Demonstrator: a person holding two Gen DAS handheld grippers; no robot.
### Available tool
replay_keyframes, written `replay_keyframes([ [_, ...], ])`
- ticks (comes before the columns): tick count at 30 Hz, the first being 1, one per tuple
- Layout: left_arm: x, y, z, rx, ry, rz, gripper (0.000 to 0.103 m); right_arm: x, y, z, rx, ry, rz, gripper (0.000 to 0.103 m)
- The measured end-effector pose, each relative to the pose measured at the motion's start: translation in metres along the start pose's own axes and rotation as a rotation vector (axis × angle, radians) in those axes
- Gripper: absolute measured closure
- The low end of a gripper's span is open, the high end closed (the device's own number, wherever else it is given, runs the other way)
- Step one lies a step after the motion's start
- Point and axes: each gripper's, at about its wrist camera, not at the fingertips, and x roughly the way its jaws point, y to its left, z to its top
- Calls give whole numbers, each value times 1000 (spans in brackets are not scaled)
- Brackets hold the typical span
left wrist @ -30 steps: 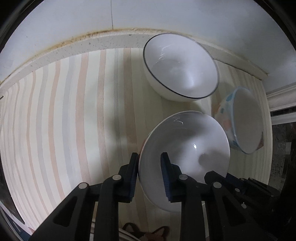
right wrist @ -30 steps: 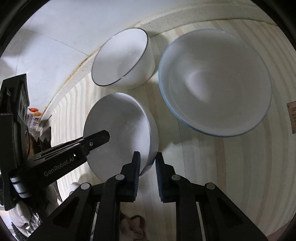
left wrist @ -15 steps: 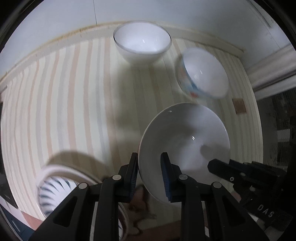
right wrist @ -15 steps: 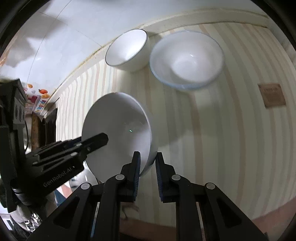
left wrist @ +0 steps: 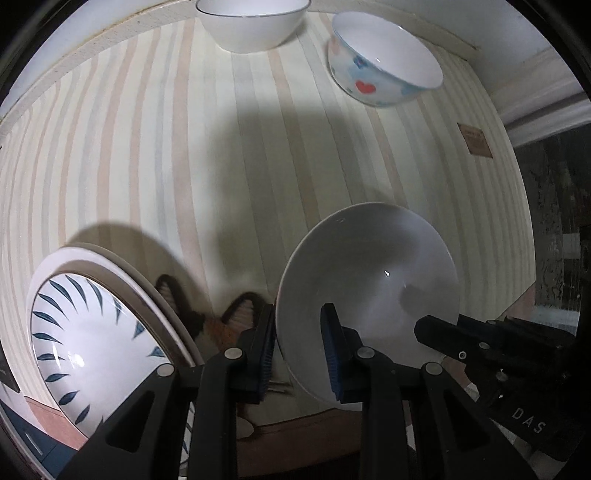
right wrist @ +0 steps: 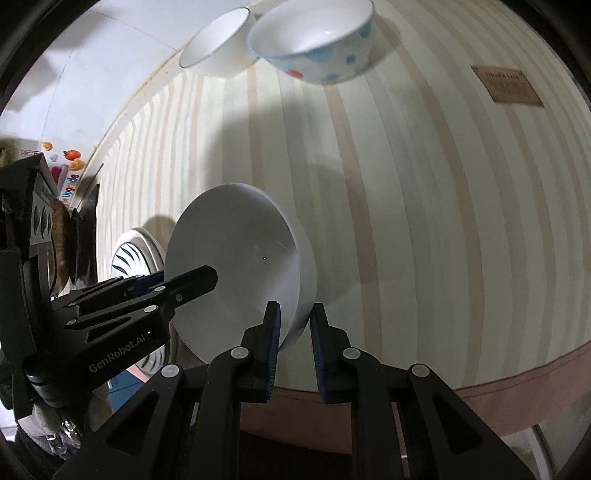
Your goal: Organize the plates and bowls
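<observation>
Both grippers hold one plain white bowl (left wrist: pixel 369 273) by opposite rims, lifted above the striped tablecloth. My left gripper (left wrist: pixel 298 350) is shut on its near rim; the bowl also shows in the right wrist view (right wrist: pixel 236 266), where my right gripper (right wrist: pixel 293 341) is shut on its other rim. A white bowl with a dark rim line (left wrist: pixel 253 22) and a heart-patterned bowl (left wrist: pixel 384 70) stand at the table's far side. A stack of plates, the top one with a blue leaf pattern (left wrist: pixel 85 332), lies near the front left edge.
The striped tablecloth (left wrist: pixel 184 147) covers the table, with a brown label (left wrist: pixel 475 140) at the right. A wall runs behind the far bowls. The table's front edge (right wrist: pixel 517 373) is close below the grippers. A cat figure (left wrist: pixel 221 317) shows by the plates.
Both grippers have pulled back toward the table's front edge with the white bowl between them. The two far bowls now look smaller and the plate stack has come into view.
</observation>
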Motion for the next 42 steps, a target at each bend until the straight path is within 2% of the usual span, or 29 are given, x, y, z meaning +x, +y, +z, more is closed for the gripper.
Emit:
replay_keyframes([
  [9,8,-8,-8,17,15,10,81,-1,-11,-3,8,11,-16,85],
  [16,14,-16,-6,24,38,25,81,9,-12,-5,5,52,-29,84],
  [19,-4,-17,-6,29,27,46,81,9,-16,-4,7,86,-8,82],
  [22,-39,-17,0,40,-41,78,81,-10,-20,0,15,70,27,82],
  [25,-76,-19,29,50,-124,54,79,-43,-28,16,29,8,48,82],
  [27,-88,-22,54,50,-158,24,73,-64,-34,33,44,-49,63,75],
  [29,-91,-24,89,38,-187,20,73,-82,-39,56,46,-105,68,53],
  [31,-83,-24,120,22,-186,6,73,-94,-44,85,46,-166,51,48],
  [36,-47,-25,179,-9,-119,-34,73,-84,-55,145,75,-203,32,48],
  [42,-2,-29,208,-22,-47,-23,73,-46,-66,188,110,-167,0,48],
])
